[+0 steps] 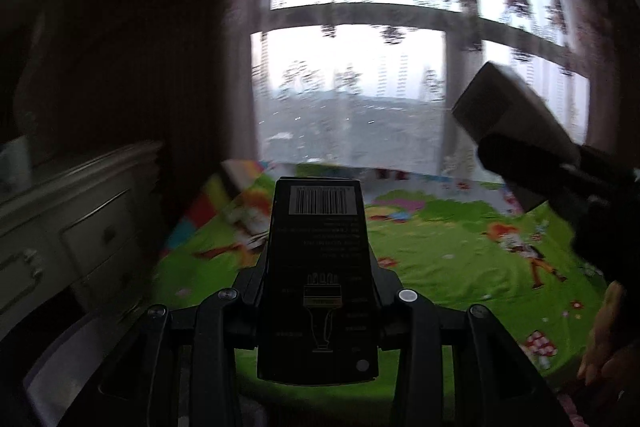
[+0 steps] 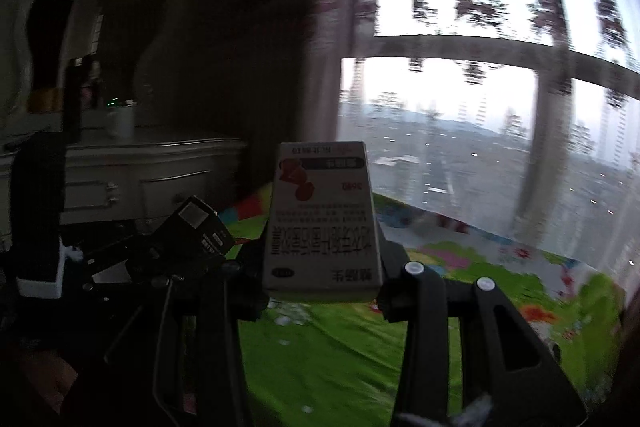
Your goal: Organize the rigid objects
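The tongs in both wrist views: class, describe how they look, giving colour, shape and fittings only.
Both tongs, left and right, are matt black, with angular linked bars that have cut-out openings. Round silver screw heads mark the joints. No cables or sleeves can be made out.

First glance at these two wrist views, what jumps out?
Each gripper carries a box above the bright green cartoon play mat: the left gripper clamps a black box with a barcode, dead centre in its view, and the right gripper clamps a white carton with red print. Behind both glows a large window with a flowered sheer curtain; a pale dresser sits in the dark at the left.
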Demonstrator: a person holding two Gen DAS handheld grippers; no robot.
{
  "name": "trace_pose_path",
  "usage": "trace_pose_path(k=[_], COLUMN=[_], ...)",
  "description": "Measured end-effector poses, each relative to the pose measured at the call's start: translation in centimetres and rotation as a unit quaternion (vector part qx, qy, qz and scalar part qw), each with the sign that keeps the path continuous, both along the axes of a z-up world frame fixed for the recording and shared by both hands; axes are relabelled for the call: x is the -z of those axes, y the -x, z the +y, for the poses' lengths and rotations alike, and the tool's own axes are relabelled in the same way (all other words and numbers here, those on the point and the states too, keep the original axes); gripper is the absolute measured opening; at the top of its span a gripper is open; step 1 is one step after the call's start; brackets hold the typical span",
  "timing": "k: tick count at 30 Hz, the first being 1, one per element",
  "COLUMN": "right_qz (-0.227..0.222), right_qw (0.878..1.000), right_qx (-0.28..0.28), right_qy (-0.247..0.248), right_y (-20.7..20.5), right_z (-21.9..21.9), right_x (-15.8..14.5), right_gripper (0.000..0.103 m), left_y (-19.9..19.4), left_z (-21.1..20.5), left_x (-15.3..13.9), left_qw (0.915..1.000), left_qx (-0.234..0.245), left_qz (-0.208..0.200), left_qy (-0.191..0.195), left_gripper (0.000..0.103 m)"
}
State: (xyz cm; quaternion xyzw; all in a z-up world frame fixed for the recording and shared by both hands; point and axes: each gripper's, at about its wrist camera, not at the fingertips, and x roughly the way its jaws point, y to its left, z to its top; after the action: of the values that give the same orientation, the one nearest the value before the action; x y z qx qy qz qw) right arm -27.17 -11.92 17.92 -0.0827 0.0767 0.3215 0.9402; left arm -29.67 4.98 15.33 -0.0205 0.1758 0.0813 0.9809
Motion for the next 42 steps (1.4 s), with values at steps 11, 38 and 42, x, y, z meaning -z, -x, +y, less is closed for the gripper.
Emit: trace_pose_path(k=[11, 38, 42], right_qz=[0.016, 0.089, 0.105], right_qw=[0.986, 0.896, 0.89], right_qx=[-0.147, -0.311, -0.312], right_qy=[0.077, 0.304, 0.316], right_y=[3.0, 8.7, 8.7], right_z=[10.0, 23.9, 24.2], right_x=[1.2, 11.9, 12.7], right_gripper=[0.045, 0.045, 0.063], left_y=[4.6, 10.9, 10.9], left_z=[8.9, 19.0, 19.2], left_x=[2.6, 11.5, 11.2], left_qw=[0.9896, 0.9343, 0.9289], left_qx=[-0.121, -0.267, -0.291], left_qz=[0.068, 0.182, 0.182], left_qy=[0.038, 0.151, 0.14], left_gripper=[0.04, 0.041, 0.082])
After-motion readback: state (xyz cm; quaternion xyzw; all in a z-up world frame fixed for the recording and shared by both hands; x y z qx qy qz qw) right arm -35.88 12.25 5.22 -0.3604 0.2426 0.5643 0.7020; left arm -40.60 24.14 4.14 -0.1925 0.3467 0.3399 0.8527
